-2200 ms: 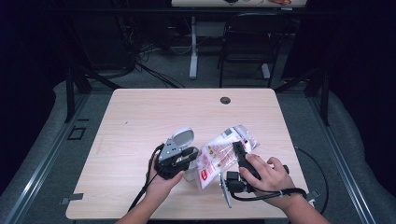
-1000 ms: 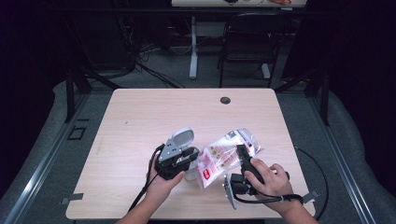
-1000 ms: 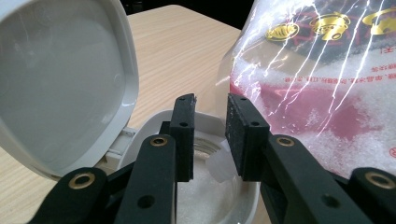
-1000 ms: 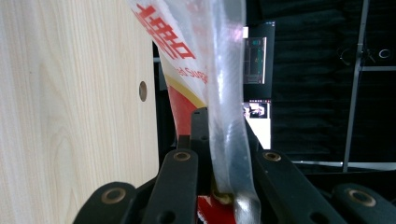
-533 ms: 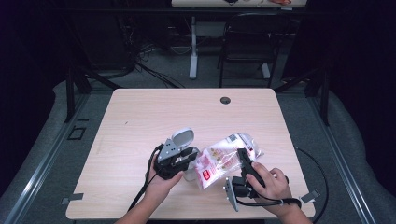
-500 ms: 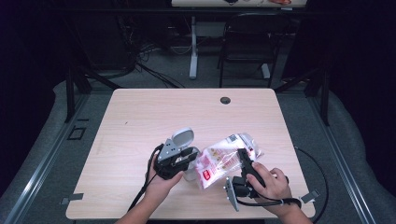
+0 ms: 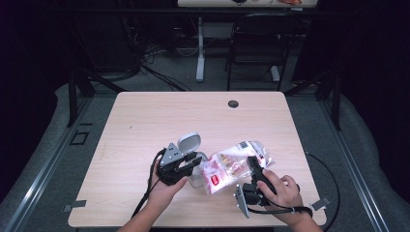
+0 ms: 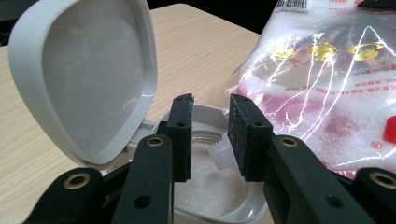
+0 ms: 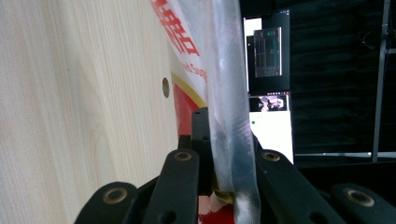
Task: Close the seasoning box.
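A small white container [image 7: 197, 178] with sugar inside stands near the table's front, its grey flip lid [image 7: 189, 143] raised. My left gripper [image 7: 193, 161] is beside it, and its jaws [image 8: 210, 100] stand apart above the near rim [image 8: 212, 112] without pressing on anything. The lid [image 8: 84, 79] stands up to the left. A clear plastic bag of sugar with red print [image 7: 227, 166] leans toward the container, and its cut corner reaches over the opening. My right gripper [image 7: 252, 163] is shut on the bag's edge [image 9: 226, 70], which is pinched flat between the pads [image 9: 201, 135].
The light wooden table [image 7: 159, 116] has a cable hole [image 7: 233, 104] at its far middle. Behind the table stand a dark chair [image 7: 256, 43] and a white desk leg [image 7: 199, 48]. Cables trail from both grippers over the front edge.
My right hand and the bag have shifted a little toward the table's near edge. The left gripper and the container have stayed in place.
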`<state>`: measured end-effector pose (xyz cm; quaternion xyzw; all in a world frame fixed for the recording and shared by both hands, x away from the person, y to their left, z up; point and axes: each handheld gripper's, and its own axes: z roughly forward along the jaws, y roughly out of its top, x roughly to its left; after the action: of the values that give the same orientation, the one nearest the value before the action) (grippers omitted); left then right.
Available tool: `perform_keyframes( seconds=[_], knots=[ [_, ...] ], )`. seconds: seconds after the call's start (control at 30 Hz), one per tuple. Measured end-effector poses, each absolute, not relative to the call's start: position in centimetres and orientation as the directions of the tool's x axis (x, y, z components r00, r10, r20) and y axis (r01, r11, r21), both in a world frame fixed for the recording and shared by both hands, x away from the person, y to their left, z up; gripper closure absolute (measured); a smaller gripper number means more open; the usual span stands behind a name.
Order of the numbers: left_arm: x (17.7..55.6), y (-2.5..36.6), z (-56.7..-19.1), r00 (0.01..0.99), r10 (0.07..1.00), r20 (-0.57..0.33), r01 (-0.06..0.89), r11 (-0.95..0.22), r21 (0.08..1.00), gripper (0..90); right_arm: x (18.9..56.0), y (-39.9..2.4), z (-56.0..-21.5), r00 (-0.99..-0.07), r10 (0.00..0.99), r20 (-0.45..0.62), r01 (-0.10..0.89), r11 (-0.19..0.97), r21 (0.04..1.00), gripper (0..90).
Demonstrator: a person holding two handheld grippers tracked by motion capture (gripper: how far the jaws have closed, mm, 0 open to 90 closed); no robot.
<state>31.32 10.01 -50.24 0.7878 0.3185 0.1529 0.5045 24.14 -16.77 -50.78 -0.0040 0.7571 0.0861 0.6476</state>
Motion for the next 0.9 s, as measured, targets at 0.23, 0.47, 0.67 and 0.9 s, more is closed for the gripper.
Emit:
perform_keyframes(
  seconds=[0.23,0.47,0.67,0.9],
  knots=[
    [31.05,10.04,-50.44,0.753,0.652,-0.088,0.357,-0.293,0.887,64.2,24.08,-16.92,-51.06,-0.17,0.12,-0.978,-0.115,0.983,0.14,84.0],
    [30.95,10.07,-50.49,0.749,0.65,-0.127,0.379,-0.264,0.887,55.9,24.01,-16.95,-51.26,-0.167,0.122,-0.978,-0.112,0.983,0.142,84.0],
    [30.98,9.65,-50.74,0.749,0.646,-0.145,0.394,-0.259,0.882,53.9,24.01,-16.94,-51.45,-0.17,0.122,-0.978,-0.112,0.983,0.142,84.0],
    [31.03,9.7,-50.78,0.752,0.641,-0.154,0.398,-0.256,0.881,52.1,23.99,-17.02,-51.63,-0.172,0.125,-0.977,-0.11,0.983,0.145,84.0]
  ],
)
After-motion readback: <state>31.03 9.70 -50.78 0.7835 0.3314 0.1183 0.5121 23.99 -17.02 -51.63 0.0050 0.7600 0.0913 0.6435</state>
